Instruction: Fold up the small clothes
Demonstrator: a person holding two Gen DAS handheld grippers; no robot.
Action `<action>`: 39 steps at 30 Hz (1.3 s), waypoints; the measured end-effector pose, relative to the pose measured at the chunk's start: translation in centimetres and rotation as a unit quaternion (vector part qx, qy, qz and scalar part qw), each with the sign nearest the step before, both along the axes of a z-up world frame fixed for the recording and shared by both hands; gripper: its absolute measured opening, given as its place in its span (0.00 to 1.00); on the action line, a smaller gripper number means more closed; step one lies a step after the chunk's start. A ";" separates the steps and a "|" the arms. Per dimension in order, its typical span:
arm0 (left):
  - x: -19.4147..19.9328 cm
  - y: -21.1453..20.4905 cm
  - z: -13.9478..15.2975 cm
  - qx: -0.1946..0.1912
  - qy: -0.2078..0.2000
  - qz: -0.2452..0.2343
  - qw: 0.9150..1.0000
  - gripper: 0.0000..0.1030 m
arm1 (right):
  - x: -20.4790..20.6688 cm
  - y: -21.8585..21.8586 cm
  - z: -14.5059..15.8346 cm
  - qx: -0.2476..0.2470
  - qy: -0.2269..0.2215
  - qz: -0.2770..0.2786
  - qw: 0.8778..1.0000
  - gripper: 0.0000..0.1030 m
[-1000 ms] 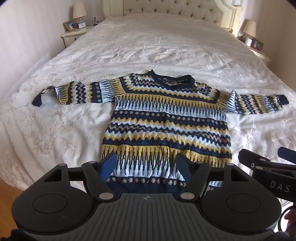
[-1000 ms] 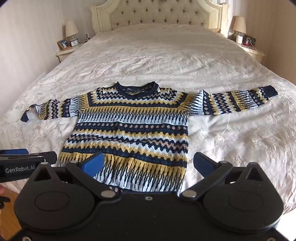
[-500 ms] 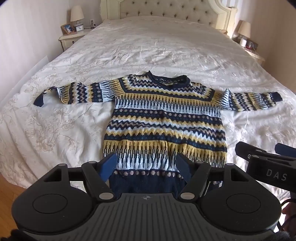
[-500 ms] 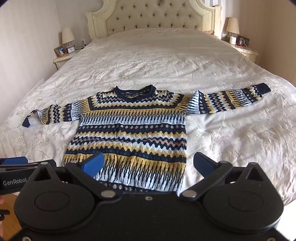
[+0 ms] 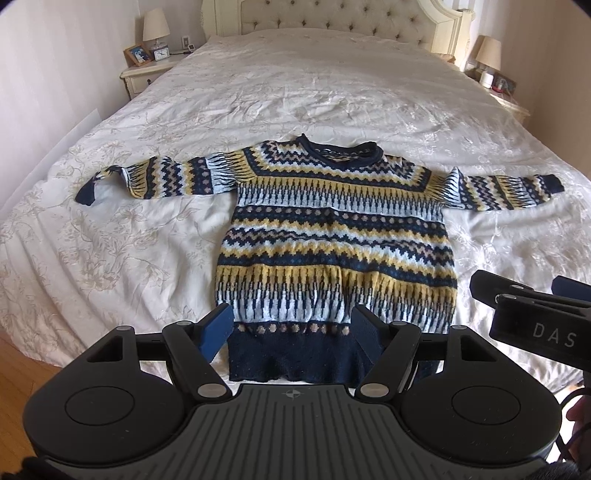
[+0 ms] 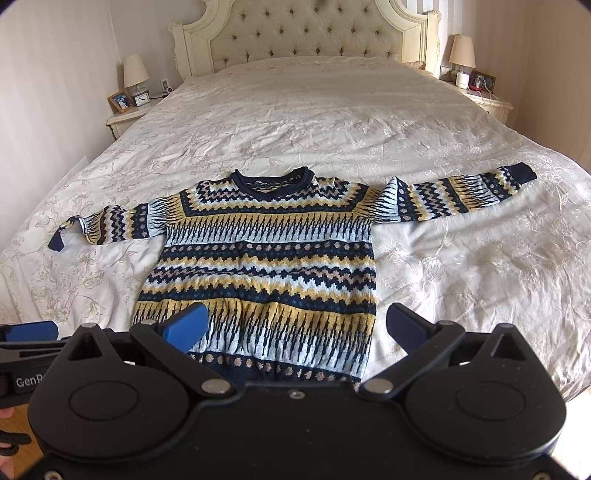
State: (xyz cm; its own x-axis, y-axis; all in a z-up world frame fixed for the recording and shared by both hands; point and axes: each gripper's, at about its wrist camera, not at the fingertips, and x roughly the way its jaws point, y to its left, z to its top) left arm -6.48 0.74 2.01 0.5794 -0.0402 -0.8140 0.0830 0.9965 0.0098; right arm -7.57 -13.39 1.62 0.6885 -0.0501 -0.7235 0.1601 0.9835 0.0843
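1. Knitted in navy, yellow and pale blue bands, the sweater (image 5: 338, 240) is lying flat and face up on the white bedspread (image 5: 295, 96), near the foot of the bed, with nothing folded yet
2. Its long axis is running from the navy hem (image 5: 295, 360), nearest the tongs, up to the collar (image 5: 338, 151), which is pointing toward the padded headboard (image 6: 306, 33); both sleeves are stretching out sideways, roughly square to the body
3. The left gripper (image 5: 291, 332) is hovering just short of the hem with its blue pads spread apart and nothing between them; the hem's left part is sitting right ahead of it
4. The right gripper (image 6: 295, 326) is likewise standing wide and pinching nothing, looking over the lower right part of the body, and each gripper is showing at the edge of the other's view, so the two are sitting side by side
5. The left sleeve (image 5: 155, 177) is ending in a curled cuff well off to the left, and the right sleeve (image 6: 458, 192) is reaching well off to the right, so each one is lying on the side of its own hand
6. Judging from this, the next move is probably turning on reach: the hem is close to both grippers, while the cuffs are lying farther up and outward
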 end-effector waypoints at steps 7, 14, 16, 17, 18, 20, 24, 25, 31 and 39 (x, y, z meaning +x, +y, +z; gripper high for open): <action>0.0 0.4 -0.1 0.001 0.008 0.004 1.000 0.68 | -0.1 0.9 0.3 -0.004 0.001 0.003 1.000 1.00; 0.1 0.3 -0.4 0.006 0.012 0.002 1.000 0.68 | 0.0 1.0 0.2 -0.003 0.002 0.002 1.000 1.00; 0.1 0.3 -0.5 0.005 0.016 0.002 1.000 0.68 | 0.0 1.0 0.1 -0.002 0.004 0.000 1.000 1.00; 0.1 0.3 -0.6 0.005 0.016 0.002 1.000 0.68 | 0.0 0.9 0.1 -0.001 0.004 0.000 1.000 1.00; 0.1 0.2 -0.6 0.005 0.017 0.002 1.000 0.67 | 0.0 1.0 0.1 0.000 0.005 0.000 1.000 1.00; 0.1 0.2 -0.7 0.006 0.017 0.003 1.000 0.67 | 0.0 0.7 -0.1 0.000 0.005 0.001 1.000 0.99; 0.0 0.2 -0.8 0.006 0.017 0.005 1.000 0.67 | 0.1 0.7 -0.1 0.000 0.005 0.001 1.000 1.00; 0.0 0.2 -0.8 0.005 0.018 0.006 1.000 0.68 | 0.1 0.7 -0.1 0.000 0.005 0.000 1.000 1.00; 0.0 0.1 -0.8 0.005 0.019 0.007 1.000 0.67 | 0.1 0.6 -0.1 0.001 0.006 0.000 1.000 1.00; 0.1 0.1 -1.1 0.003 0.022 0.007 1.000 0.68 | 0.1 0.3 -0.2 0.001 0.006 -0.001 1.000 1.00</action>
State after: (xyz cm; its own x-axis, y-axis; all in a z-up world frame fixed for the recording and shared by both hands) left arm -6.37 0.84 0.92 0.5433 -0.0263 -0.8392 0.0690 0.9975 0.0134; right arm -7.45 -13.05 1.44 0.6794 -0.0489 -0.7321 0.1624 0.9830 0.0851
